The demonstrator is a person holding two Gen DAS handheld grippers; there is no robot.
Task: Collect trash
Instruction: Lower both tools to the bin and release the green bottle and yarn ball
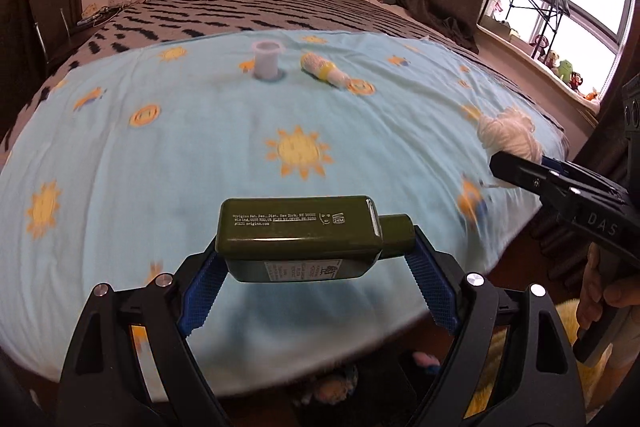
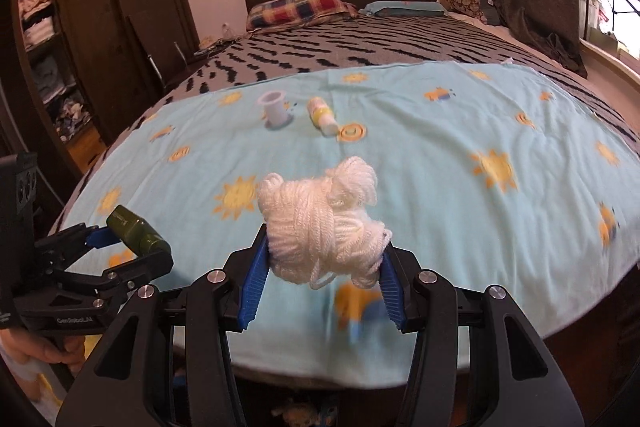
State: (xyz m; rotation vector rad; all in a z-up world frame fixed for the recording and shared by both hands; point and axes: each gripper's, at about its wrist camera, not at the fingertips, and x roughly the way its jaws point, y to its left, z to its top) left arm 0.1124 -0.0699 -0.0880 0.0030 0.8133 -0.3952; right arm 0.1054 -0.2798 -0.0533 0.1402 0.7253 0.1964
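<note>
Presently listed: bed (image 1: 280,15) with dark headboard, spread with a sun-printed blue blanket (image 1: 200,155); far on it, a small white cup (image 1: 267,61) and a fallen white bottle (image 1: 326,71). Left hand-held gripper (image 1: 316,259) is clamped on a green bottle (image 1: 304,239); right hand-held gripper (image 2: 322,281) on white yarn (image 2: 324,223), both above the near edge.

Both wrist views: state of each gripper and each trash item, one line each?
left gripper: shut on green bottle, held above the blanket.
green bottle: clamped sideways, cap on.
right gripper: shut on white yarn.
white yarn: loose tangled bundle, held off the bed.
small cup: upright on the blue blanket, open top.
small bottle: lying on its side beside the cup.
</note>
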